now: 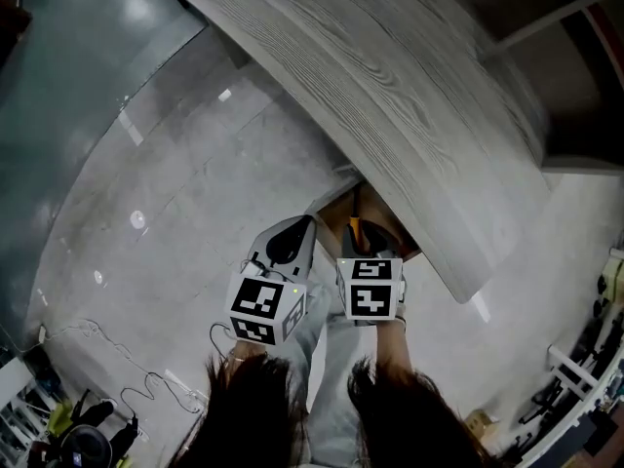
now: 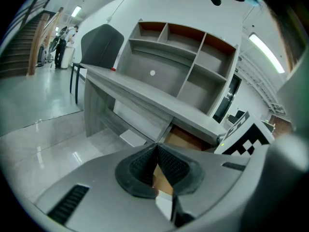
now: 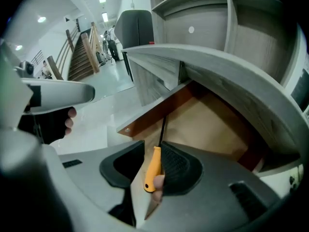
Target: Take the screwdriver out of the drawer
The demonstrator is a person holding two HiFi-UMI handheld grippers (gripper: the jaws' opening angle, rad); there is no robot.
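An orange-handled screwdriver (image 3: 153,168) with a dark shaft lies in the open drawer (image 3: 203,124) under the grey desk top (image 3: 217,66). My right gripper (image 3: 152,147) points steeply down into the drawer, open, with the handle in the gap beside its right pad (image 3: 176,168); I cannot tell whether that pad touches it. In the head view the screwdriver (image 1: 355,228) shows just beyond the right gripper's marker cube (image 1: 370,287). My left gripper (image 2: 157,146) hangs shut and empty before the drawer (image 2: 186,139), to the left of the right one (image 1: 291,237).
The desk top (image 1: 409,96) overhangs the drawer. A shelf unit (image 2: 178,57) stands on the desk and a dark chair (image 2: 99,40) behind it. Cables (image 1: 117,398) lie on the shiny floor at lower left. A staircase (image 3: 82,57) rises far off.
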